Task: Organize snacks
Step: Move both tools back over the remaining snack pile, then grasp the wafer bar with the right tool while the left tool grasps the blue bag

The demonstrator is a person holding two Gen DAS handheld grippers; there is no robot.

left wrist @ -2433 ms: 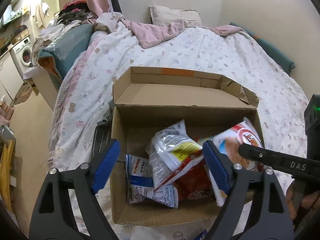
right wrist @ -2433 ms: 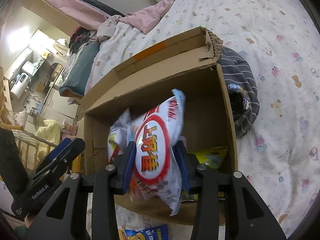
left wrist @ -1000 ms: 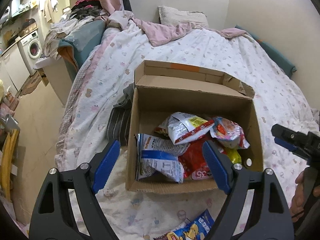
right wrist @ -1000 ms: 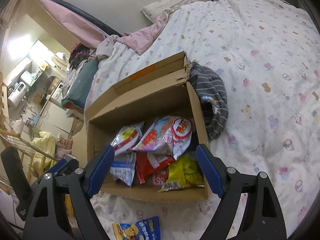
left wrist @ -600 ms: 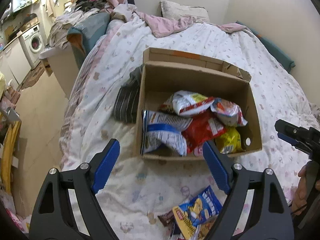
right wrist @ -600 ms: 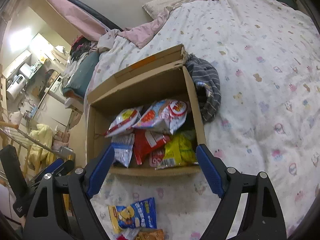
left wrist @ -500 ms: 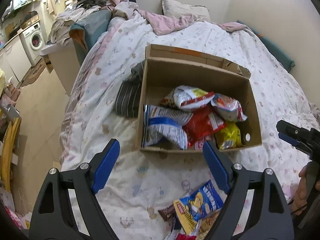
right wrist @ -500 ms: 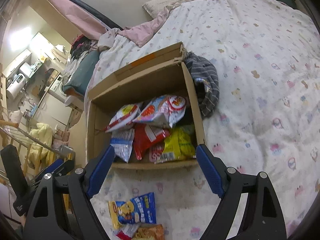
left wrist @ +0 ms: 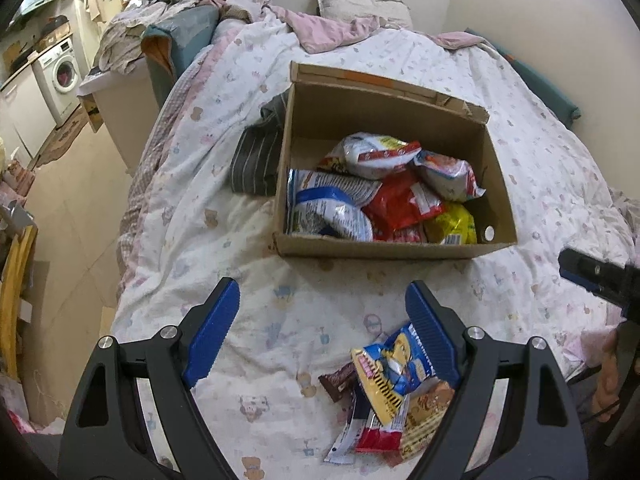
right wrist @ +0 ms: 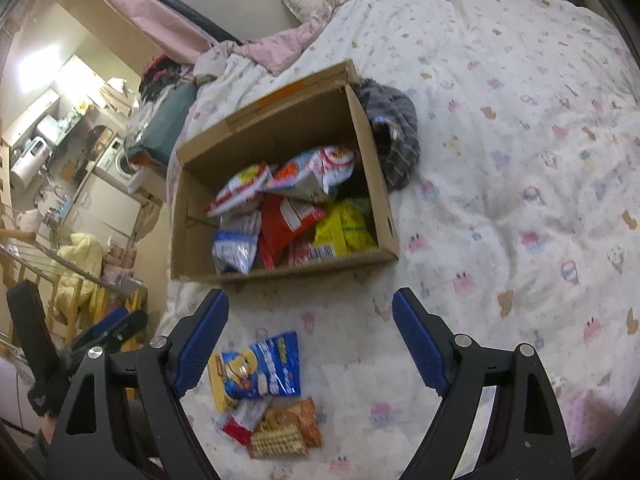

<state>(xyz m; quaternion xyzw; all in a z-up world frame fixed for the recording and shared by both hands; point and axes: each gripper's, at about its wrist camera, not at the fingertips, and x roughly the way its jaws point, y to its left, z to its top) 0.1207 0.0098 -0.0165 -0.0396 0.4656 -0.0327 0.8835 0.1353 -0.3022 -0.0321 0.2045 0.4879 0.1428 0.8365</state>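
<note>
An open cardboard box [left wrist: 384, 250] [right wrist: 280, 270] sits on the bed and holds several snack bags: white, blue, red and yellow. A small pile of loose snacks lies on the quilt in front of it, topped by a blue and yellow bag [left wrist: 394, 368] [right wrist: 258, 366], with an orange waffle pack [right wrist: 286, 428] below. My left gripper [left wrist: 322, 320] is open and empty above the quilt, the pile by its right finger. My right gripper [right wrist: 310, 334] is open and empty, the pile near its left finger.
A striped grey garment [left wrist: 256, 156] [right wrist: 394, 136] lies against the box's far side. The bed's left edge drops to a tiled floor [left wrist: 68, 216] with a washing machine [left wrist: 60, 74]. A wall [left wrist: 540, 20] runs along the bed's right side.
My right gripper let go of a white and red bag into the box and opened. Both grippers have pulled back from the box, bringing the loose snack pile into view.
</note>
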